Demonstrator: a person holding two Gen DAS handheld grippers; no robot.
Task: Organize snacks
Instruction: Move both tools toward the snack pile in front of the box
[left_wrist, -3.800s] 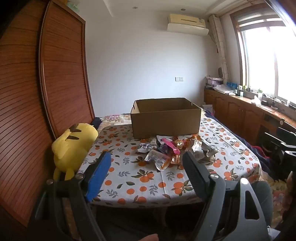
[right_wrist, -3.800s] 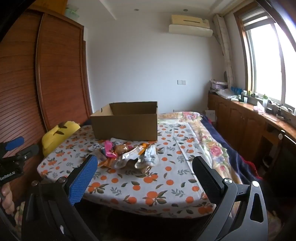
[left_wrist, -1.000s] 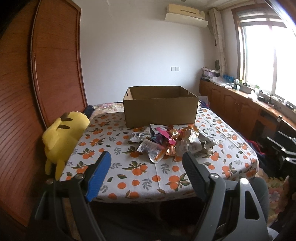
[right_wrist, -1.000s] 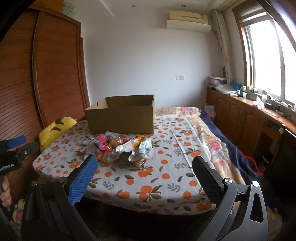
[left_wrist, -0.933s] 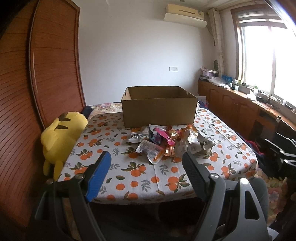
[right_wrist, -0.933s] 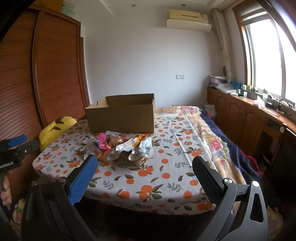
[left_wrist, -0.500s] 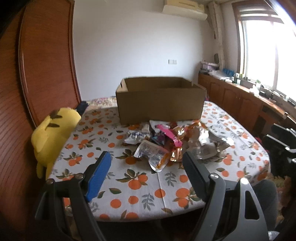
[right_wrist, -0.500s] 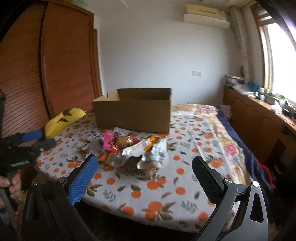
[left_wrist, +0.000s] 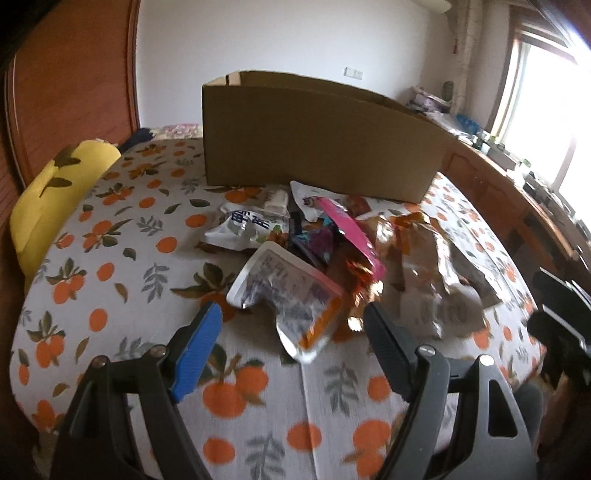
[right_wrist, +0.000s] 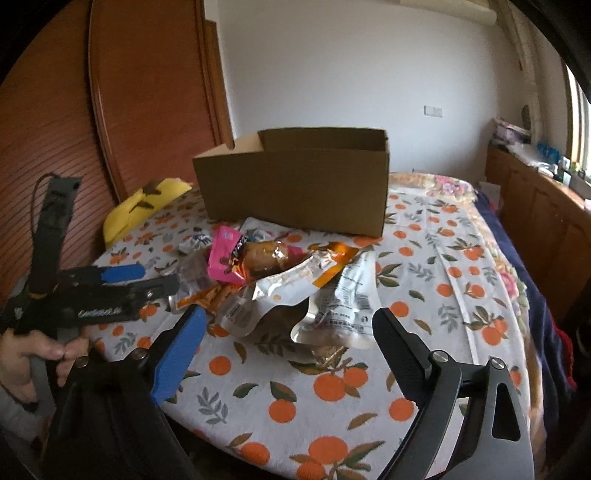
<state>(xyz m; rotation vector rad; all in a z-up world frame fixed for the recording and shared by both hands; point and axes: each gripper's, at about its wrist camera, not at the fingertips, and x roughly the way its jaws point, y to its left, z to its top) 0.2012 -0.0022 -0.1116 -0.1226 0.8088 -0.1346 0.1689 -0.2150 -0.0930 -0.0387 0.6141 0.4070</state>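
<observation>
I have brought both tongs in from across the room to the near edge of the snack pile (left_wrist: 317, 266) on the orange-print tablecloth (left_wrist: 110, 266). My left gripper (left_wrist: 291, 332) hangs released, empty, just short of a clear-and-orange packet (left_wrist: 291, 295). My right gripper (right_wrist: 288, 332), now narrowing with nothing between its fingers, faces a white pouch (right_wrist: 343, 302). The cardboard box (right_wrist: 295, 184) waits behind the pile. Sorting, I judge, has not begun.

Box interior (left_wrist: 325, 133) hidden; package print blurred.
</observation>
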